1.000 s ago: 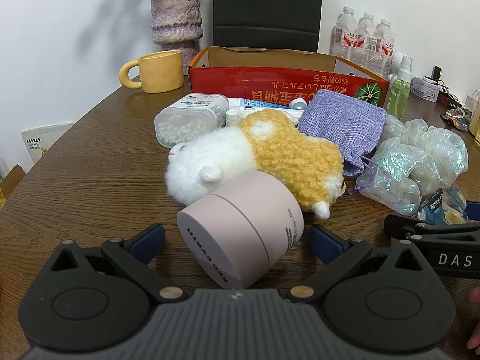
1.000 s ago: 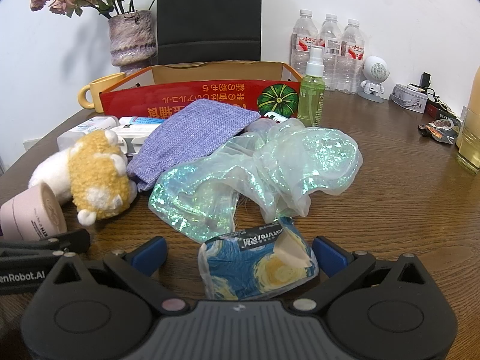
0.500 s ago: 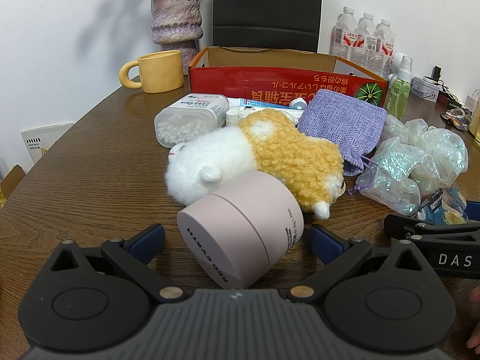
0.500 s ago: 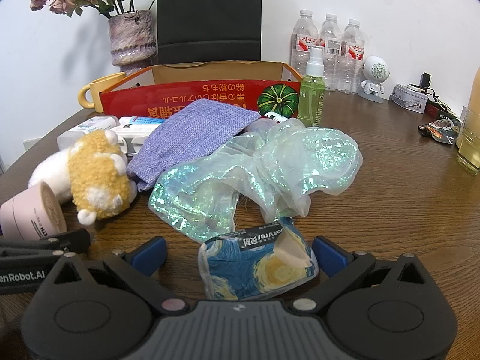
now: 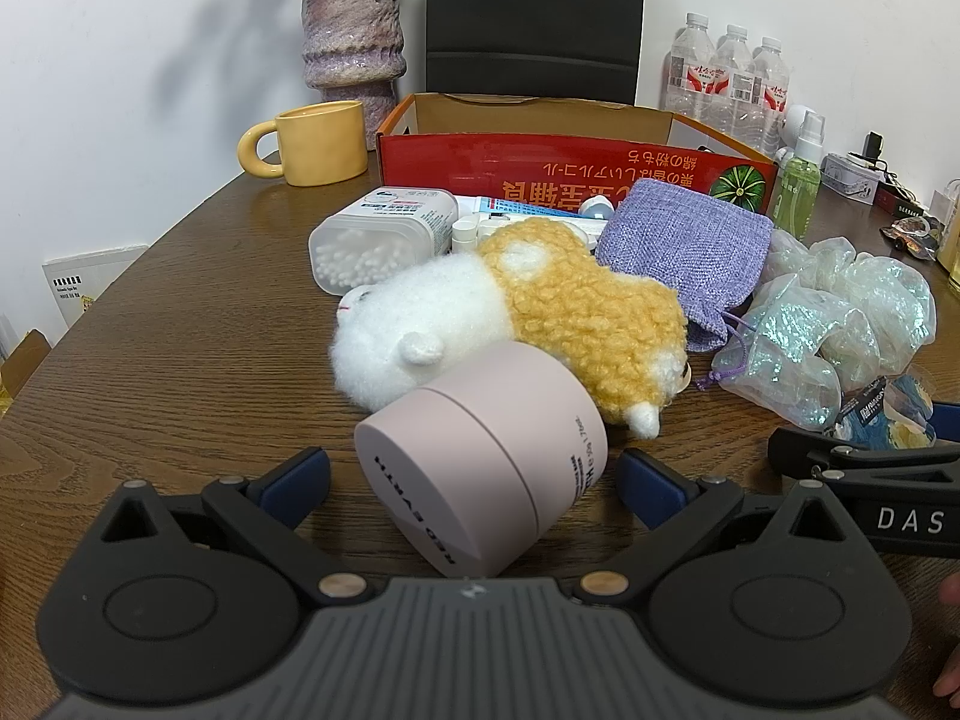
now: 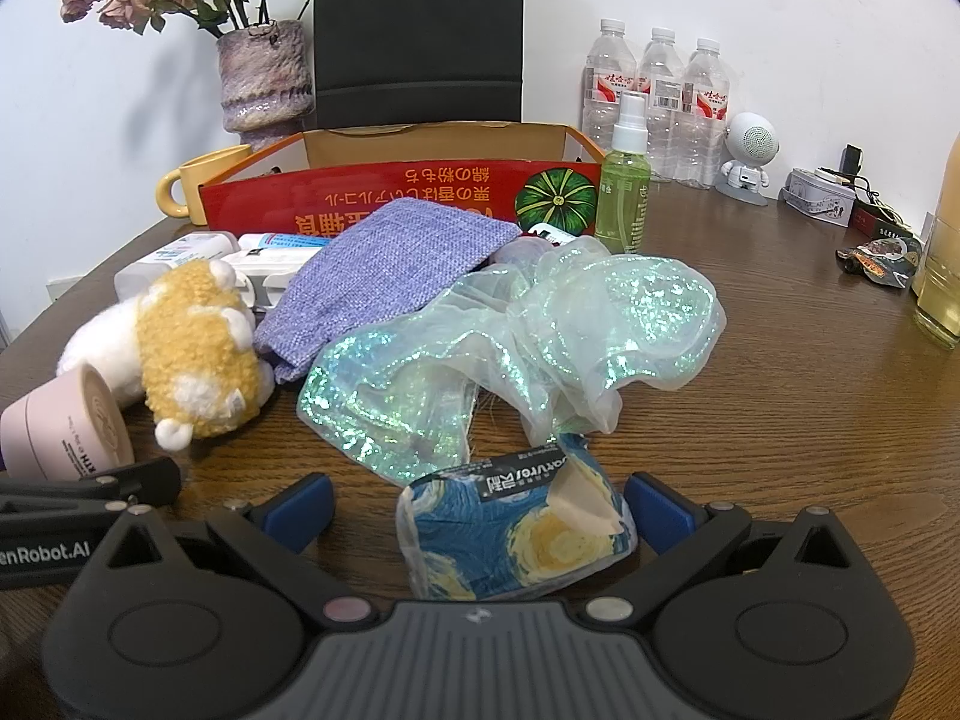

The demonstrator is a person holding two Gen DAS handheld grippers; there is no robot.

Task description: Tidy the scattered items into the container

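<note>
Flanking a pink jar [image 5: 480,474] lying sideways with our left gripper [image 5: 474,477], fingers spread, untouching, our right gripper [image 6: 480,507] likewise parted around a blue-yellow packet [image 6: 516,531], red box [image 6: 408,192] beyond plush toy [image 5: 516,318] and purple pouch [image 6: 384,264], all on the wooden table [image 5: 180,348].

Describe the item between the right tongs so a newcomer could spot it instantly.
Start at the red cardboard box, come forward past the iridescent film to the open right tongs. Between them lies a small packet, the only item printed with blue-and-yellow swirls.
</note>
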